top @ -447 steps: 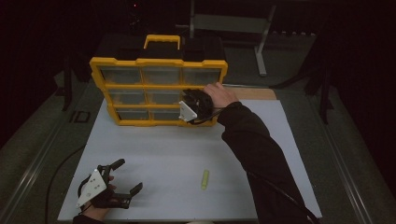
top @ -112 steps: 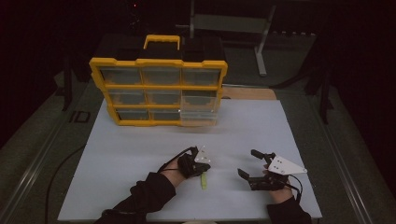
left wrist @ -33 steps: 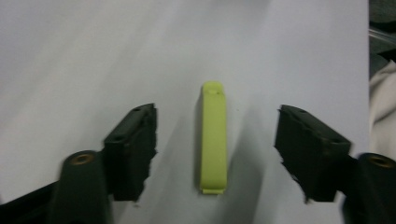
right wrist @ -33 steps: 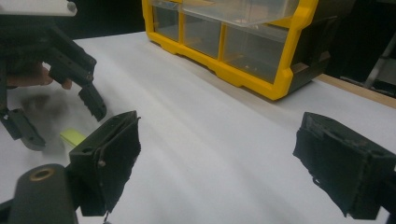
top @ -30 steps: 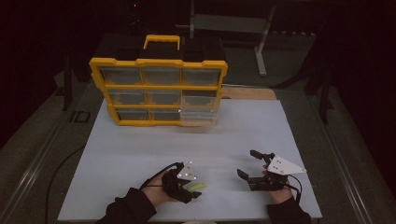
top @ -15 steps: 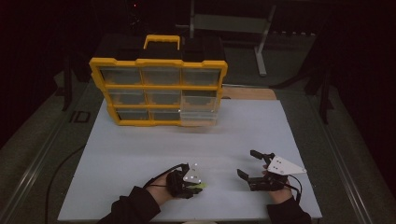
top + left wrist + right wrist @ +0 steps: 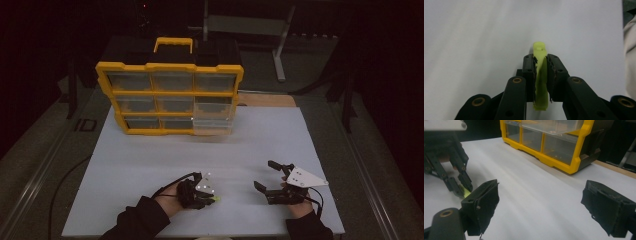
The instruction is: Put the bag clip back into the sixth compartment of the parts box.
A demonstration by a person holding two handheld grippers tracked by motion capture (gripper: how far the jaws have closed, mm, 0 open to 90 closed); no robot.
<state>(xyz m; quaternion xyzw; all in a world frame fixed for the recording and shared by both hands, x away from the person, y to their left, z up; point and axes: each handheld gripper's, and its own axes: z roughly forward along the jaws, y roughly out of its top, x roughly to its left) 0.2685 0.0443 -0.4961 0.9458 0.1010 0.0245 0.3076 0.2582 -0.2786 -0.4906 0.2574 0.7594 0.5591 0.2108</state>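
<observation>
Near the front edge of the bench [image 7: 150, 150], the left tool [image 7: 541, 60] has just been closing its jaws on a small yellow-green clip [image 7: 540, 75], which now sits pinched edgewise between the pads, low over the white surface. The grip is narrow and off the clip's flat sides, so I judge it could twist or squirt out when lifted. The right tool [image 7: 272, 177] rests well apart, jaws wide and empty. Farther back stands a yellow drawer cabinet [image 7: 170, 97] with one clear drawer [image 7: 212, 125] pulled out; nothing lies between the clip and it.
</observation>
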